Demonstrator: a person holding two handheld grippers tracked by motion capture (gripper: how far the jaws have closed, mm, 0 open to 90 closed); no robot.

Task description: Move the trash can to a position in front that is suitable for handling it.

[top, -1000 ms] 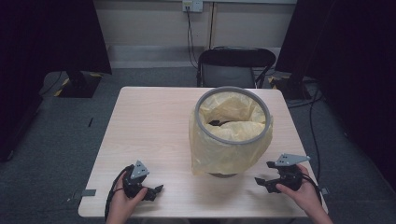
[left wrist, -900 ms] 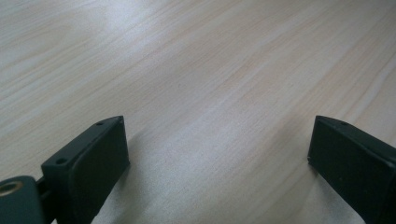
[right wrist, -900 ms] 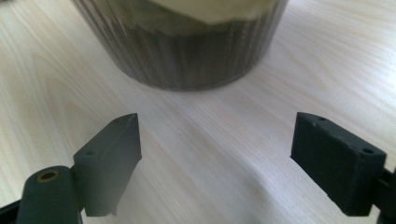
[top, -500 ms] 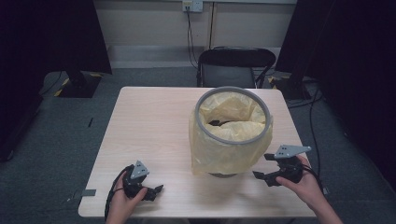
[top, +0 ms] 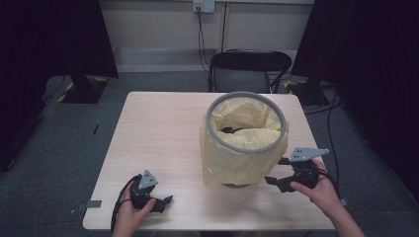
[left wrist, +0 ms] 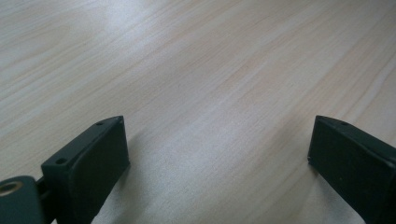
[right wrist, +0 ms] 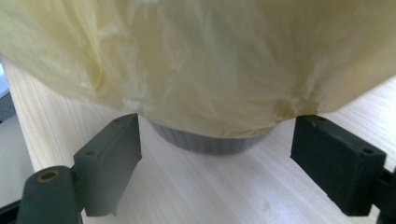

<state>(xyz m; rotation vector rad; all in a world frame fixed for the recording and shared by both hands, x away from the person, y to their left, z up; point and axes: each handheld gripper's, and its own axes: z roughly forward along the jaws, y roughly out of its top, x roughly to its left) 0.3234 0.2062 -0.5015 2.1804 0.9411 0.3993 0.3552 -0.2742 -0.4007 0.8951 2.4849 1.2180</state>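
1 bin (top: 237,183) w/ 1 yellow bag (top: 232,163) (table (top: 158,138)); 2 claws: left claw (top: 160,204) apart; right claw (top: 276,173) apart, near bin base.

The room is dim with dark corners; soft light from above gives pale glare on the surface (left wrist: 140,28), and near fingers (left wrist: 88,163) look slightly blurred

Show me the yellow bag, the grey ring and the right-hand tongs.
yellow bag (top: 232,165): high view, its outer front side.
grey ring (top: 247,95): high view, its far edge.
right tongs (top: 276,172): high view, between the tips.
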